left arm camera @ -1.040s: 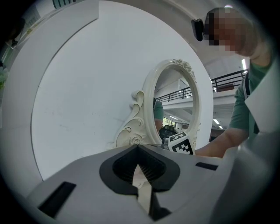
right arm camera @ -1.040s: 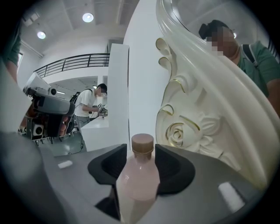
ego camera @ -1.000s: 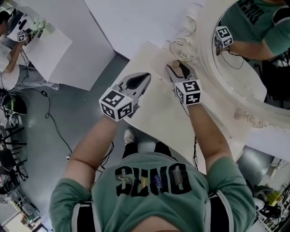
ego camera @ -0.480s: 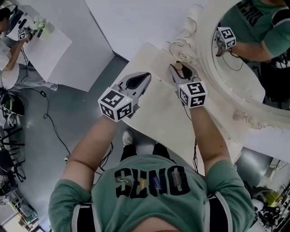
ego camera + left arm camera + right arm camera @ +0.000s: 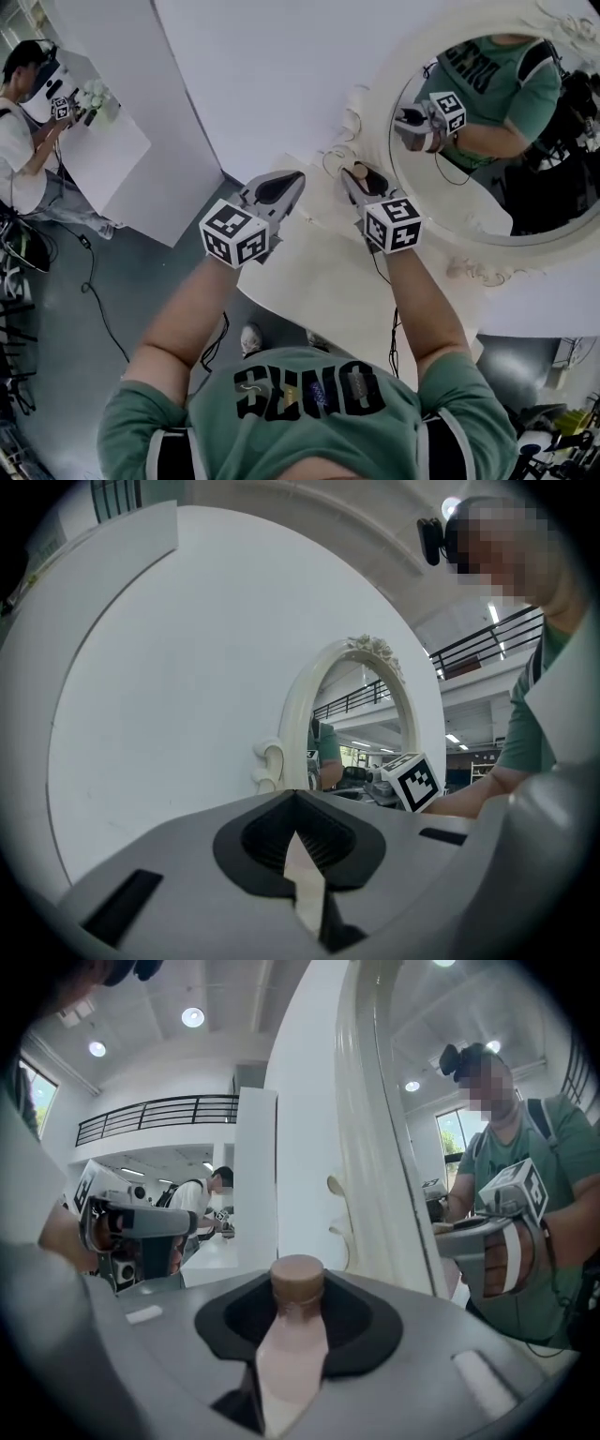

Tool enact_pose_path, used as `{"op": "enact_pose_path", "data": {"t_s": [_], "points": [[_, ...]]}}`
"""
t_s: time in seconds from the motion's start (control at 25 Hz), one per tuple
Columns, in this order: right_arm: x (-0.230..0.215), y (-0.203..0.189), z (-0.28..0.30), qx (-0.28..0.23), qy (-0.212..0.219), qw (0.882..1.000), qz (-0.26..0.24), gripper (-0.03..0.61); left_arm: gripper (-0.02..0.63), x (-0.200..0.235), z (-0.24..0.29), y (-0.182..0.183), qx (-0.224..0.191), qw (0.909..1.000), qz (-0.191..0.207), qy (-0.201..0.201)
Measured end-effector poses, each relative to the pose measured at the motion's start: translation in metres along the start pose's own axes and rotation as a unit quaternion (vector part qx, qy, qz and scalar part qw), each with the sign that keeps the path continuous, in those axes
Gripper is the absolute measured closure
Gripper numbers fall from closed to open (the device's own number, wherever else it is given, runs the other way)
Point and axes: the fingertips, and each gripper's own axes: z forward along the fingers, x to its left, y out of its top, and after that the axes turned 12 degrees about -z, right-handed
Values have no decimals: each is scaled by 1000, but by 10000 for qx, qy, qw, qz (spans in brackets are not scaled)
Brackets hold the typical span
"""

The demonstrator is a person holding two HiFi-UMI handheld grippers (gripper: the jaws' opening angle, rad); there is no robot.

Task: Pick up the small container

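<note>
Small container (image 5: 292, 1335) is a little bottle with a pale pink body and a round brown cap, standing upright at the lower centre of the right gripper view. The right gripper (image 5: 356, 175) has just closed its jaws on it, and they pinch the body from both sides below the cap; the base is hidden. In the head view it sits just above mid-frame, before the ornate white frame of the mirror (image 5: 487, 141). Both forearms reach up from the green shirt at the bottom edge, over the cream table (image 5: 309, 281). The grippers are side by side but apart, pointing toward the wall and mirror. The left gripper (image 5: 294, 177), left of centre, has its jaws pressed together on nothing
</note>
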Motion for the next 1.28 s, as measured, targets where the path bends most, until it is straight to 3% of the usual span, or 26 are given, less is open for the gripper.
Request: {"op": "enact_pose_path", "data": {"t_s": [0.56, 1.28], "points": [[-24, 155, -35, -309, 121, 9993, -179, 442, 611, -58, 7, 132, -434, 9958, 736, -316], [-28, 287, -84, -945, 81, 9944, -475, 442, 611, -112, -10, 221, -751, 9853, 1452, -501]]}}
